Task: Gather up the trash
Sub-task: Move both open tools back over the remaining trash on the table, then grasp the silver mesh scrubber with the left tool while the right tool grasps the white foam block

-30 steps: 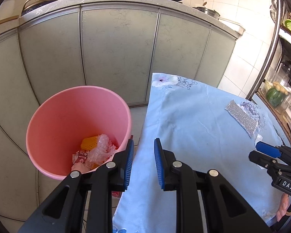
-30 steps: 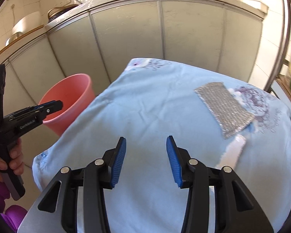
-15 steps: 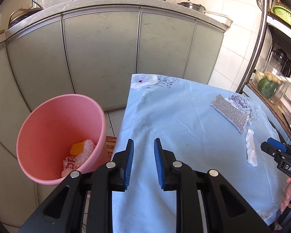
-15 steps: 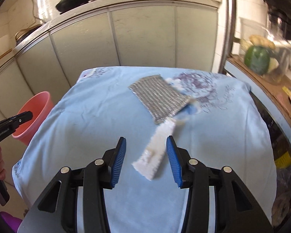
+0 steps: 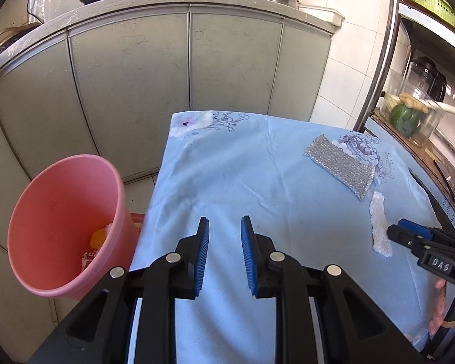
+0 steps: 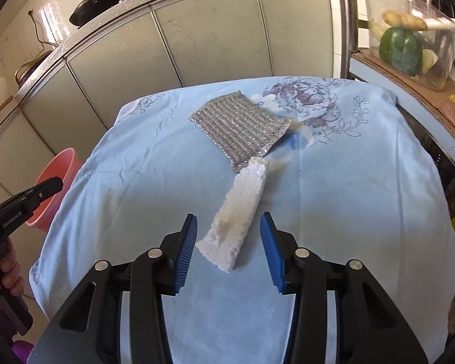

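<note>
Left claw fills the near edge of the left wrist view, its two blue-padded fingers spread a little apart with nothing between them, hovering over the near left part of a tabletop covered in pale blue flowered cloth. To the left of the tabletop, down on the floor, stands a pink bin — bits of orange and white trash lie at its bottom. On the far right of the cloth lies a silver mesh scrubbing pad, and just nearer than it a white foam strip lies lengthwise. The right claw reaches in from the right edge, its tip beside the strip's near end. Grey cabinet doors stand beyond the tabletop, with black pans on the worktop above them.

Right claw, in the right wrist view, has its blue pads spread wide, one on each side of the near end of the white foam strip — neither pad touches it. The strip lies flat on the cloth of the tabletop, running away toward the silver mesh scrubbing pad, whose near corner it meets. At the far left, the left claw shows side-on in front of the pink bin. A clear container holding green produce sits on a shelf at the far right.
</note>
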`<action>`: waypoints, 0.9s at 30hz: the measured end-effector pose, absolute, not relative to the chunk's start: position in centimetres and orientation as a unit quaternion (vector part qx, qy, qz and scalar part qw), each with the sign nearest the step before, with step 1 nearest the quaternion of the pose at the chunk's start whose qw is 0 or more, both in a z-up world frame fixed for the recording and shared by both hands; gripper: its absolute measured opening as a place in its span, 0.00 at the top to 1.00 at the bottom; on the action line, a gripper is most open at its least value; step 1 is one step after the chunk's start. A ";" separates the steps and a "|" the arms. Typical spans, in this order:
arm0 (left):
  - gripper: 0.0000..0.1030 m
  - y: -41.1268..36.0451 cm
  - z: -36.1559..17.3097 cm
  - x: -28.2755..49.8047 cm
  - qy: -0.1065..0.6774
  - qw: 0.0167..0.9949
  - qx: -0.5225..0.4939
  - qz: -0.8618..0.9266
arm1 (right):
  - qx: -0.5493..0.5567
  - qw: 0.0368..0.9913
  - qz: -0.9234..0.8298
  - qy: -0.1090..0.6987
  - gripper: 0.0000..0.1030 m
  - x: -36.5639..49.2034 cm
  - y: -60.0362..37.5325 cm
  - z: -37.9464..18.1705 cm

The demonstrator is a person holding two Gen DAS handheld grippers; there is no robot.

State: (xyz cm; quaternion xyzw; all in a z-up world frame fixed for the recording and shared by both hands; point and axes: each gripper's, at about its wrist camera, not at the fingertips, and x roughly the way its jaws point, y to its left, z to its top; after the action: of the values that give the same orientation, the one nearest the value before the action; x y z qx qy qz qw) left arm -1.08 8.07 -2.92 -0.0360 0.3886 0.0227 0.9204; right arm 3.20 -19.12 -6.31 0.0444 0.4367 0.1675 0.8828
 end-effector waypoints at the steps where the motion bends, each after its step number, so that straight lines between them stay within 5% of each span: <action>1: 0.80 7.9 -2.8 -0.8 0.388 0.921 -0.035 0.021 | 0.039 0.883 0.166 0.438 0.57 3.4 -18.7 -6.5; 12: 0.80 3.4 -2.1 4.3 0.409 0.908 -0.080 -0.038 | 0.034 0.868 0.156 0.471 0.58 4.2 -18.5 -7.9; 14: 0.76 2.1 -2.2 6.0 0.418 0.903 -0.092 -0.048 | 0.028 0.870 0.158 0.467 0.68 4.0 -18.9 -7.8; 18: 0.63 0.2 -3.5 9.1 0.445 0.884 -0.129 -0.061 | 0.024 0.876 0.154 0.456 0.69 3.6 -19.9 -7.4; 27: 0.62 -2.3 -6.8 14.9 0.477 0.861 -0.173 -0.038 | 0.012 0.873 0.163 0.459 0.69 3.1 -20.0 -8.0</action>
State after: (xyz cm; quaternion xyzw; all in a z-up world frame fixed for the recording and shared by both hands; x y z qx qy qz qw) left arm 14.86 -2.33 -6.81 -0.1733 0.4770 -0.0382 0.8608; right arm 3.11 -19.96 -8.00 0.0118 0.4592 0.1632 0.8731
